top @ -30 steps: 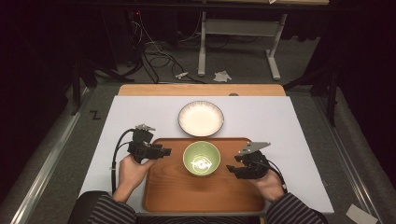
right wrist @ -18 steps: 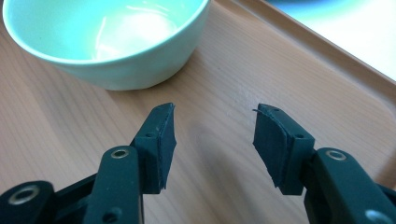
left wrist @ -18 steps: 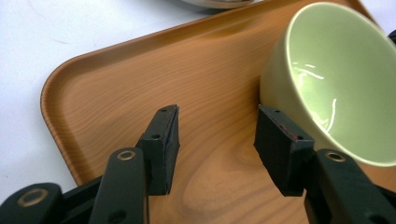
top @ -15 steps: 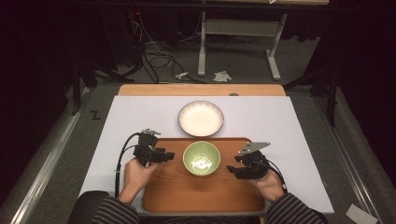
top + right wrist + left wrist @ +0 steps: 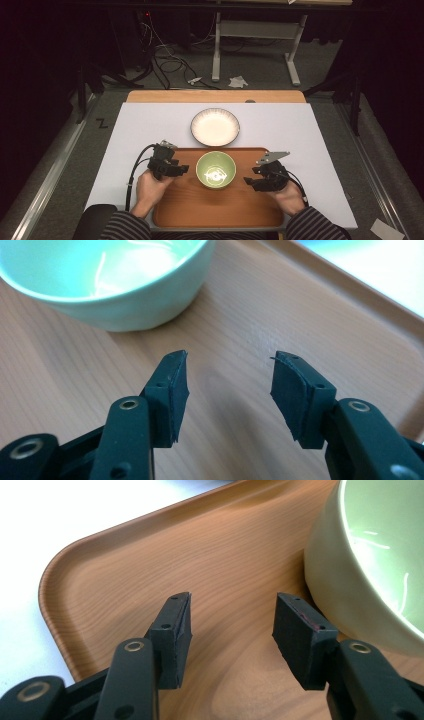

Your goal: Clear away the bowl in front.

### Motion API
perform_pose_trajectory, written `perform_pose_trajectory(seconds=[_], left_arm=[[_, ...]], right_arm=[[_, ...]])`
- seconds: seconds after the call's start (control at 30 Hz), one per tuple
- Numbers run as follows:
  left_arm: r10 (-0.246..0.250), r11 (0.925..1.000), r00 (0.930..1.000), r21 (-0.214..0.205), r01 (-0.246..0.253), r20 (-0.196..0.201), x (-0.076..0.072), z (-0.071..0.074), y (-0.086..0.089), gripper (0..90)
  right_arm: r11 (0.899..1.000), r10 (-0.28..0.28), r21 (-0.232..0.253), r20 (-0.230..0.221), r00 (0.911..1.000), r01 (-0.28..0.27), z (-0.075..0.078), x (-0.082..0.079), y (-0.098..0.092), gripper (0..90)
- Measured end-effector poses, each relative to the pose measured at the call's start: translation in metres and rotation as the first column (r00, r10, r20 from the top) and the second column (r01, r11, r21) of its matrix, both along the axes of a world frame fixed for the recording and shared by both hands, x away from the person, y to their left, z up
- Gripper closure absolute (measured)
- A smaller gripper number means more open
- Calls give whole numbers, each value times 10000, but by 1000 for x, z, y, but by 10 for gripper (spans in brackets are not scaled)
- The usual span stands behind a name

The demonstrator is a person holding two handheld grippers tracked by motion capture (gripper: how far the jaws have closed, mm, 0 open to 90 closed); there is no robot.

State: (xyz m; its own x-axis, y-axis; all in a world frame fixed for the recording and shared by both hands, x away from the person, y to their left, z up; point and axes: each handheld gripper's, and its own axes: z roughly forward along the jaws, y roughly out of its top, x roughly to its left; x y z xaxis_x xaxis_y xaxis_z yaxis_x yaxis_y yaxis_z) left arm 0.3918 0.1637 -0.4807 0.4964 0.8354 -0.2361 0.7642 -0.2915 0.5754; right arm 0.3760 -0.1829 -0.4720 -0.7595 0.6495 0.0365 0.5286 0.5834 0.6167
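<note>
The green bowl [image 5: 216, 170] sits upright on the wooden tray [image 5: 185, 210], in the far half of it, and everything else is placed from that bowl. The left gripper [image 5: 181, 169] hangs just to the bowl's left, its jaws standing apart with nothing between them; in the left gripper view the bowl's wall [image 5: 350, 580] lies just beside the outer face of the nearer jaw, and whether they touch I cannot tell. The right gripper [image 5: 251, 182] hovers to the bowl's right and a little nearer the person, jaws likewise parted and empty over bare tray — the bowl [image 5: 110, 285] lies ahead and off to one side of its gap. Beyond the bowl, off the tray on the white table cover [image 5: 310, 135], rests a white plate [image 5: 215, 126].

The risk, as I judge it, is a sideways shove: neither gap is lined up on the rim, so a jaw closing or sliding in from here could push the wall and skate the bowl across the smooth tray, or tip it if the contact comes high. A one-sided pinch on that thick, glossy rim might also slip.

Against the earlier high view, the left gripper sits lower and closer to the bowl — the right one, the bowl and the plate are where they were
</note>
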Motion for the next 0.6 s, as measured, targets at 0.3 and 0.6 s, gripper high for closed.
perform_pose_trajectory(seconds=[0.3, 0.6], left_arm=[[-43, 9998, 9999, 218, 45, -128, 1, -7, -2, 492], [130, 9998, 9992, -167, -137, -374, 5, -8, 3, 483]], right_arm=[[9994, 135, -312, -353, 9993, -146, -5, 2, 1, 503], [9997, 50, -246, -420, 9991, -60, -4, 3, 0, 502]])
